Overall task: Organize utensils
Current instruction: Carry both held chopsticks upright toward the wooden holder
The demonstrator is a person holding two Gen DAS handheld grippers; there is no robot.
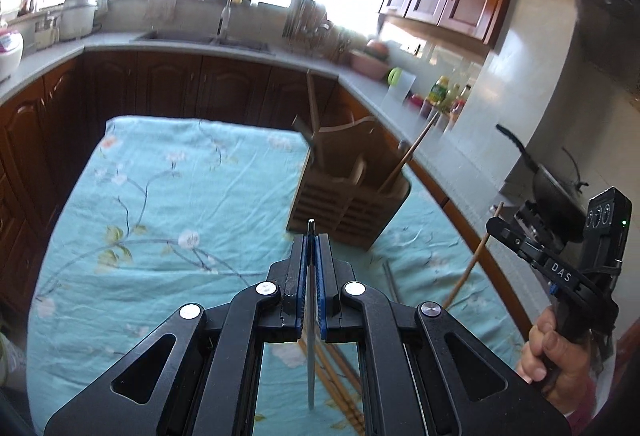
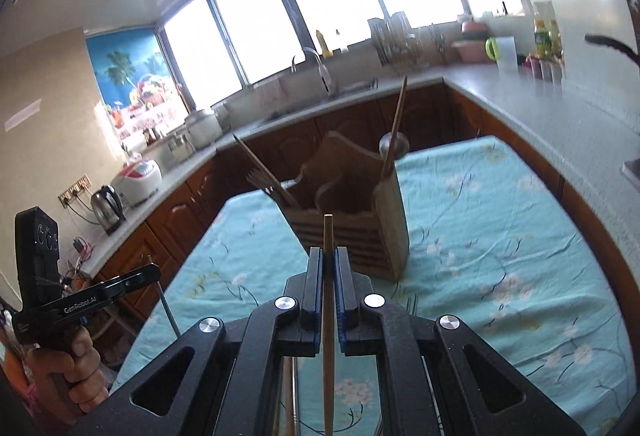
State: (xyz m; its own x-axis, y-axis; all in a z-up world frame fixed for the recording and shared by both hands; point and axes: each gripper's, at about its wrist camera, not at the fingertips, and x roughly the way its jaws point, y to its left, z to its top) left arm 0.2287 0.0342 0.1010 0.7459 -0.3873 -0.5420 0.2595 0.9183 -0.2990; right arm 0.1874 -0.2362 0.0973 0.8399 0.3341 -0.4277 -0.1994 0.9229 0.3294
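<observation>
A wooden utensil holder (image 1: 347, 200) stands on the teal flowered cloth (image 1: 168, 195), with wooden utensils and a dark spatula sticking out. It also shows in the right wrist view (image 2: 352, 224), with a metal ladle in its right slot. My left gripper (image 1: 311, 240) is shut on a thin metal utensil (image 1: 311, 316), held above the cloth just short of the holder. My right gripper (image 2: 328, 256) is shut on a wooden chopstick (image 2: 328, 300), also in front of the holder. The right gripper shows in the left wrist view (image 1: 504, 228), and the left one in the right wrist view (image 2: 154, 270).
More chopsticks (image 1: 340, 368) and a metal utensil (image 1: 390, 280) lie on the cloth below the grippers. Kitchen counters (image 1: 400, 103) with sink, bottles and bowls wrap around the table. A wok (image 1: 556, 191) sits on the stove at right; a kettle (image 2: 106, 207) and rice cooker stand left.
</observation>
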